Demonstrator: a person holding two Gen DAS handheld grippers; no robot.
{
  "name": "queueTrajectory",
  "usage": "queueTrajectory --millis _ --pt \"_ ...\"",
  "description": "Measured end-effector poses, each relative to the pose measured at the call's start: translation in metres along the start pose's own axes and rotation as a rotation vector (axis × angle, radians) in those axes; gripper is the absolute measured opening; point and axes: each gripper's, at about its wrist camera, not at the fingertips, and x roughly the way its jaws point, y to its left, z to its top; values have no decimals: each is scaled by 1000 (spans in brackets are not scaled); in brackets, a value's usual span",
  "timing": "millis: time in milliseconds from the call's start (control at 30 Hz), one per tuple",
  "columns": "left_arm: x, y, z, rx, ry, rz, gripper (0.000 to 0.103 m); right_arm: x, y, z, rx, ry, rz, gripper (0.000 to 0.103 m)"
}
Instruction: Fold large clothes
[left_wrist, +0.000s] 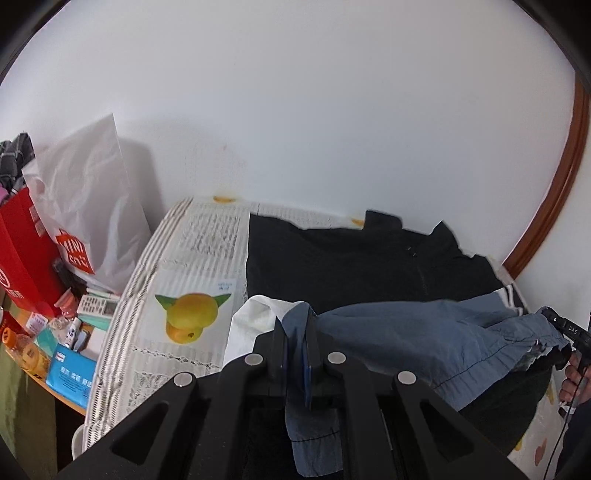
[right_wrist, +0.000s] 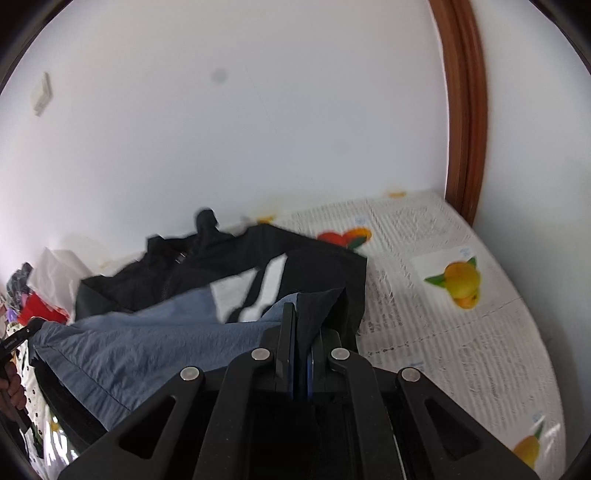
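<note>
Fruit-print bed (right_wrist: 443, 325) against white wall: both grippers, left (left_wrist: 295, 339) and right (right_wrist: 301, 332), clamping blue garment (left_wrist: 413, 332); keeping edge taut and level while folding.

blue garment (left_wrist: 424, 332): we see thin, crinkled matt cloth
black jacket (left_wrist: 351, 258): we see matt dark cloth
table cover (right_wrist: 443, 332): we see ribbed, lace-edged cloth with printed fruit
left gripper (left_wrist: 295, 343): we see matt black plastic with 4 dull metal pins
door frame (right_wrist: 465, 110): we see glossy brown wood
bag (left_wrist: 88, 206): we see wrinkled white plastic
</note>
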Motion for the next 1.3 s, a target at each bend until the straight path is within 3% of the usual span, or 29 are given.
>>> queueTrajectory --millis 133,300,367,433,500,600,767,933,1033,1200,1267,1300 --pt "20 5 -6 -11 47 11 9 26 -1 -9 -12 45 -31 5" --pt "18 2 -7 3 66 3 12 20 1 -11 -34 50 -44 11" --pt "10 0 -7 14 61 11 18 4 4 -13 -56 51 -25 22" --pt "-3 -1 -8 22 46 12 31 -16 7 -17 -74 29 -24 48" --pt "-19 0 -10 23 24 -12 40 -39 8 -25 -94 -13 -31 57" --pt "-44 4 -17 31 1 -43 53 -67 1 -42 -109 -23 -43 58" --pt "-71 22 -44 28 15 -92 64 -79 -26 -78 -37 18 -42 63" --pt "-60 35 -70 28 74 -88 66 -66 -38 -101 17 73 15 65" --pt "-40 44 -80 -8 130 -122 66 -50 -36 -103 4 80 15 71" --pt "-8 53 -90 -52 199 -191 63 -28 -35 -96 53 86 92 72" --pt "-3 53 -92 -63 212 -217 51 -18 -32 -95 59 122 127 70" --pt "-1 52 -93 -69 220 -230 37 -14 -29 -97 53 135 152 58"
